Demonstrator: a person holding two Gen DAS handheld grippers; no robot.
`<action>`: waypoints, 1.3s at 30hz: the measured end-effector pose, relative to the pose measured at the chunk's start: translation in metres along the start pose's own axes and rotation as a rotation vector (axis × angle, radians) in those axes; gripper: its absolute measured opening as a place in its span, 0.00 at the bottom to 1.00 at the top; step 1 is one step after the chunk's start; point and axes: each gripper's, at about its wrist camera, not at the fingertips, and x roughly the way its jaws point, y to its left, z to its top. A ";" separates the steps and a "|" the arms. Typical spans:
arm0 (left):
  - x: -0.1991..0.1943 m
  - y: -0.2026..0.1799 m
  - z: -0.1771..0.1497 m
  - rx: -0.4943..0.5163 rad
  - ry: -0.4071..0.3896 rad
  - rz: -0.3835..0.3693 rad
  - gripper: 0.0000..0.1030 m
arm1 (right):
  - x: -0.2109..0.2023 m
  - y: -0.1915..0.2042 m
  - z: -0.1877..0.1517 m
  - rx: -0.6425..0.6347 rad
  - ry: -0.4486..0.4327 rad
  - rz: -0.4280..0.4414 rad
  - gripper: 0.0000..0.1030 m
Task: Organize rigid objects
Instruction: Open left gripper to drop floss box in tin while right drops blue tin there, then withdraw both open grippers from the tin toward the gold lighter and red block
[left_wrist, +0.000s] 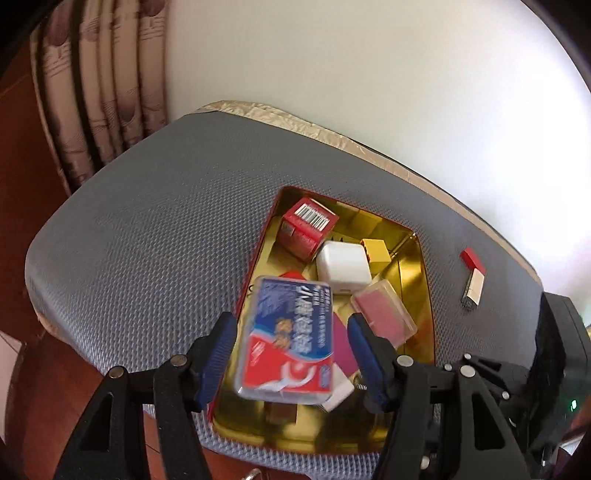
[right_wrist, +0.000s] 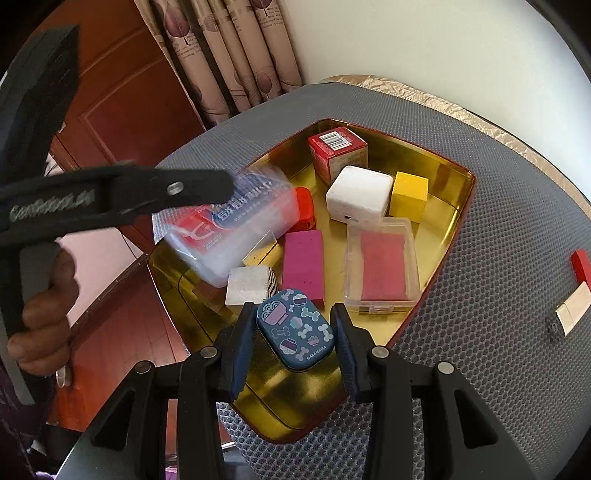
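Nearest, the right hand-held gripper (right_wrist: 291, 334) is clamped on the blue patterned tin (right_wrist: 295, 329), above the near end of the gold tray (right_wrist: 458, 206). The left hand-held gripper (left_wrist: 291, 354) has its jaws wide around the floss box (left_wrist: 290, 338), long axis running away from the camera; contact unclear. It could drop onto the pink block (right_wrist: 303, 264). Farther off, a red-and-white stick (left_wrist: 473, 278) lies outside on the grey mat (left_wrist: 147, 229).

Glossy gold metal tray (right_wrist: 458, 206); matt grey mesh cloth (left_wrist: 155, 229); clear plastic case (right_wrist: 382, 266).
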 end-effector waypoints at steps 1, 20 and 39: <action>0.000 -0.002 0.002 0.006 -0.009 0.007 0.62 | 0.000 0.000 0.000 0.000 0.000 0.001 0.37; -0.076 -0.047 -0.053 0.132 -0.118 0.149 0.63 | -0.062 -0.004 -0.006 0.094 -0.207 0.030 0.53; -0.067 -0.106 -0.086 0.260 -0.037 0.101 0.66 | -0.136 -0.181 -0.139 0.416 -0.189 -0.580 0.81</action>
